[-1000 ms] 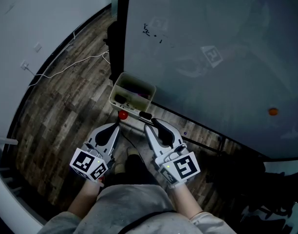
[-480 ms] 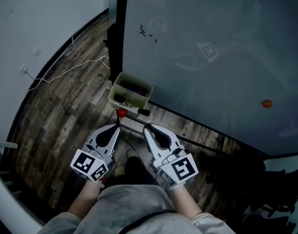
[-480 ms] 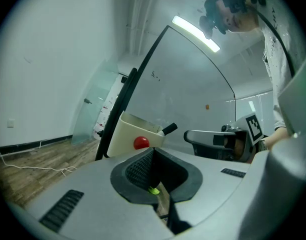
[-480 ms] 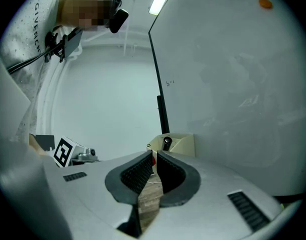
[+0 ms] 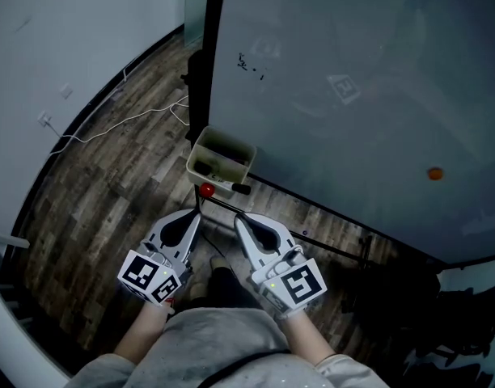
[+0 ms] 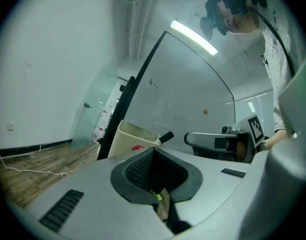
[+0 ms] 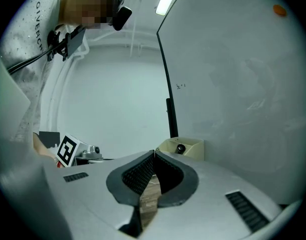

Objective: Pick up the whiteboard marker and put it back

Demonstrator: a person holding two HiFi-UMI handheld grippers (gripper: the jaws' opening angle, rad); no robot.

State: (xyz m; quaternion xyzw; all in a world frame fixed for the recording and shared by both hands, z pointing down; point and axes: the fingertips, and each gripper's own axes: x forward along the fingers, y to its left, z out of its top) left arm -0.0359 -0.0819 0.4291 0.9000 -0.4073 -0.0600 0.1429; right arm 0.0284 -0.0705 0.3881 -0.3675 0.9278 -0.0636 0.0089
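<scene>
Both hands are holding the grippers level, side by side just above the person's lap, pointing at the board's foot. The left gripper (image 5: 194,214) is showing its ribbed black pads pressed together at the tips with nothing between them. The right gripper (image 5: 237,217) has just been closing its jaws; they are now meeting tip to tip, also on nothing. Count: two grippers, one whiteboard marker (image 5: 234,188), one bin (image 5: 226,145), one red round knob (image 5: 205,190). The marker, white barrel with a black cap, is lying along the bin's near edge with the cap poking past the right corner, ahead of both grippers and clear of them. The knob is sitting just left of the marker. The bin is cream plastic, boxy and open-topped, hanging at the foot of the smooth grey whiteboard (image 5: 353,95). One orange dot (image 5: 434,173) is sticking to the board farther right. The floor (image 5: 110,176) is wood-grain plank, with one white cable (image 5: 118,120) trailing across it.
</scene>
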